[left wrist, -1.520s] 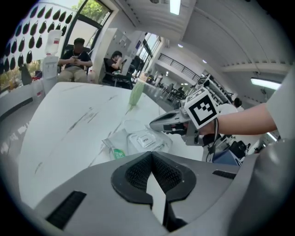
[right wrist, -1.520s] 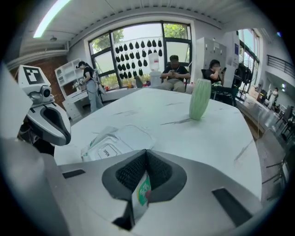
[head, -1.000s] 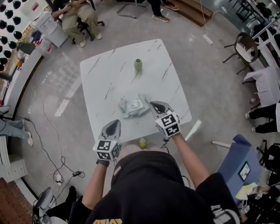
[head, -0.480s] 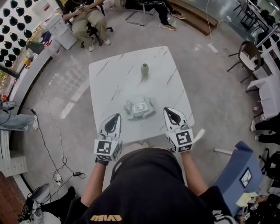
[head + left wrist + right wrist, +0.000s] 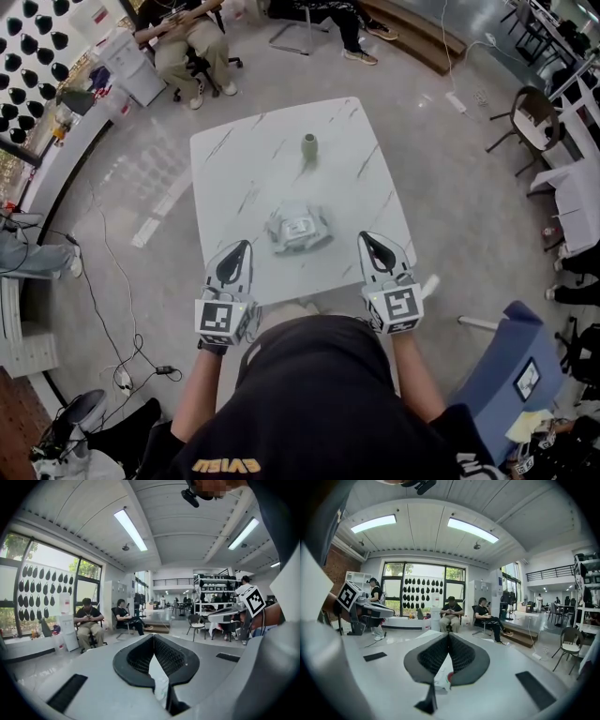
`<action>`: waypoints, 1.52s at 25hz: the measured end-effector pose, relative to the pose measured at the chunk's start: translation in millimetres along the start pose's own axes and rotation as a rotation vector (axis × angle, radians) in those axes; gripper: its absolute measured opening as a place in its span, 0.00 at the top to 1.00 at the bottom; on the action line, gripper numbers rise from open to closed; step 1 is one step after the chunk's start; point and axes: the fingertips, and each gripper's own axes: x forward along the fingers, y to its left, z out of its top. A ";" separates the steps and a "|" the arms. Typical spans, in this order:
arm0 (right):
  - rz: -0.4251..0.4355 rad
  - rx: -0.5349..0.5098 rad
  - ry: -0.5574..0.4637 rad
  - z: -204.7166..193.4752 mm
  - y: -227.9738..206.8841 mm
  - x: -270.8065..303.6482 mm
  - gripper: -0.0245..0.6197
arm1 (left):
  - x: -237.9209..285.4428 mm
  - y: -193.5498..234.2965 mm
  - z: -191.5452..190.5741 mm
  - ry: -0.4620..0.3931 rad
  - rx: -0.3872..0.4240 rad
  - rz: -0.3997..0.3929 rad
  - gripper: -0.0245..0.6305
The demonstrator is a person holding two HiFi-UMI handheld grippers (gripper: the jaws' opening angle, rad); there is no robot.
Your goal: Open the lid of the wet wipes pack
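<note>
Your left hand-held gripper and right hand-held gripper are both clenched on nothing at the worktop's near edge, and the wet wipes pack lies mid-worktop beyond them. Approach with the jaws closed and you'll likely shove the pack (it looks soft) instead of catching its lid. There are two grippers, one pack and one vase.

Your left gripper and right gripper hover over the near edge of the table. They sit one on each side of the wipes pack, both apart from it, jaws drawn together and pointing away from you. The pack lies near the table's middle. A small vase stands upright beyond it, well apart. A seated person is far left, a blue chair near right, and cables trail across the floor on the left.
</note>
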 end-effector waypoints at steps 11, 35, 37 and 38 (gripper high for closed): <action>0.006 -0.003 -0.007 -0.3 1.9 -7.7 0.96 | -3.4 -7.0 0.9 0.005 0.023 -0.009 0.94; 0.029 -0.026 -0.011 0.9 13.3 -15.5 0.96 | -18.1 -6.7 1.9 0.004 0.037 0.001 0.94; 0.042 -0.041 -0.010 1.3 15.4 -15.6 0.96 | -19.4 -6.4 2.0 0.004 0.038 0.003 0.94; 0.045 -0.045 -0.010 1.4 16.2 -15.8 0.96 | -19.9 -6.3 1.8 0.005 0.038 0.004 0.94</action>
